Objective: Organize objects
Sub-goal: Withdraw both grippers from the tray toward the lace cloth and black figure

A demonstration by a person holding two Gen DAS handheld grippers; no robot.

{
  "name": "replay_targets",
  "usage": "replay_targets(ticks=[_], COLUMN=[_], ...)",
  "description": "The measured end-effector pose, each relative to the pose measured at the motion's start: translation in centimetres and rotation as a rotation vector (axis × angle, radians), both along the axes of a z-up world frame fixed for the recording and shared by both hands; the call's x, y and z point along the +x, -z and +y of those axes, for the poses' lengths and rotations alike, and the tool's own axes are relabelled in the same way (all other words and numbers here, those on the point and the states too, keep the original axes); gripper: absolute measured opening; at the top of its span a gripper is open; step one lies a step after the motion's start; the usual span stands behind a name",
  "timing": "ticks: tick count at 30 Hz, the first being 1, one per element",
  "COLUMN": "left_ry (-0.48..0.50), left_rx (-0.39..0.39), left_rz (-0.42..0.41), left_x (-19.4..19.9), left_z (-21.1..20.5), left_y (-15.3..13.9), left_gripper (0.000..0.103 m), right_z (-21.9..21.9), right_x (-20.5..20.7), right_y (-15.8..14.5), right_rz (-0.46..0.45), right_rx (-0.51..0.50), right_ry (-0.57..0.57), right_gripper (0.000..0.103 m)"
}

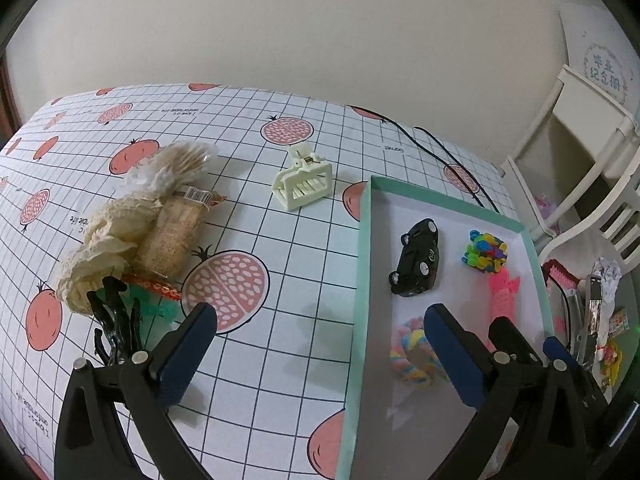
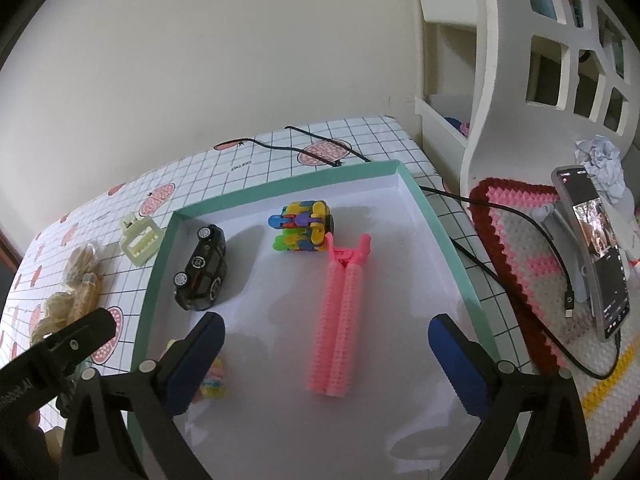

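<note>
Far left of the table (image 1: pixel 280 280), on the gridded fruit-print cloth: a heap of cream lace trim (image 1: pixel 100 256) and clear-wrapped snack packs (image 1: pixel 176 236) is seen, w/ a black claw clip (image 1: pixel 116 320) and sth green just in front, partly hidden by the left gripper's frame. Further back, approx. centre of the cloth, a cream hair claw clip (image 1: pixel 304 184) lies alone, near the box's far-left corner.

The left gripper (image 1: pixel 320 332) is held wide open w/ nothing between its blue pads; its left finger hangs over bare cloth, its right finger over the box interior.

Right of that, a shallow teal-rimmed box (image 2: pixel 160 256) w/ white floor is seen. Inside, L to R: a pastel braided hair tie (image 1: pixel 412 356) at the near-left, partly hidden by a finger; a black toy car (image 2: pixel 202 268) near the left wall; a multicolour block cube (image 2: pixel 302 226) towards the back, centre; a pink long clip (image 2: pixel 338 320) just in front of the cube, its forked end touching or almost touching it — cannot be told.

The right gripper (image 2: pixel 326 336) is likewise spread wide & empty, held over the box floor, the pink clip lying between its fingers in view.

Right of the box: a black cable (image 2: pixel 480 256) across the cloth, then a crocheted mat (image 2: pixel 528 264) w/ a phone (image 2: pixel 596 252) propped on a stand. A white shelf unit (image 2: pixel 500 80) is seen behind.
</note>
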State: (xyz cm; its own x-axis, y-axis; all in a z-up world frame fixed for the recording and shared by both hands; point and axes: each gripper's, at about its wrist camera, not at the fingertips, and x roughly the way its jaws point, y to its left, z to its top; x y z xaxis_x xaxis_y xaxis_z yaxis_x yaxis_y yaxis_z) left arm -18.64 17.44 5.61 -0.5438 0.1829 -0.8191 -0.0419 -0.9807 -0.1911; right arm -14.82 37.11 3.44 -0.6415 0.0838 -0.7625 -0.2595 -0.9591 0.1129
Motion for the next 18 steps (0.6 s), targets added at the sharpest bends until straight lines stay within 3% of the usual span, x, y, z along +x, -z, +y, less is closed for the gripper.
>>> replay_targets(ticks=[9, 18], left_ry=[0.010, 0.010], left_rx=[0.025, 0.030], left_rz=[0.010, 0.080], left_x=[0.1, 0.9], left_z=[-0.4, -2.1], left_y=[-0.9, -3.6], left_gripper=[0.103, 0.103], right_z=[0.0, -0.9], right_x=[0.1, 0.4], right_y=[-1.2, -3.6], right_rz=[0.027, 0.070], right_rx=[-0.033, -0.050], right_ry=[0.000, 0.001], right_gripper=[0.103, 0.103])
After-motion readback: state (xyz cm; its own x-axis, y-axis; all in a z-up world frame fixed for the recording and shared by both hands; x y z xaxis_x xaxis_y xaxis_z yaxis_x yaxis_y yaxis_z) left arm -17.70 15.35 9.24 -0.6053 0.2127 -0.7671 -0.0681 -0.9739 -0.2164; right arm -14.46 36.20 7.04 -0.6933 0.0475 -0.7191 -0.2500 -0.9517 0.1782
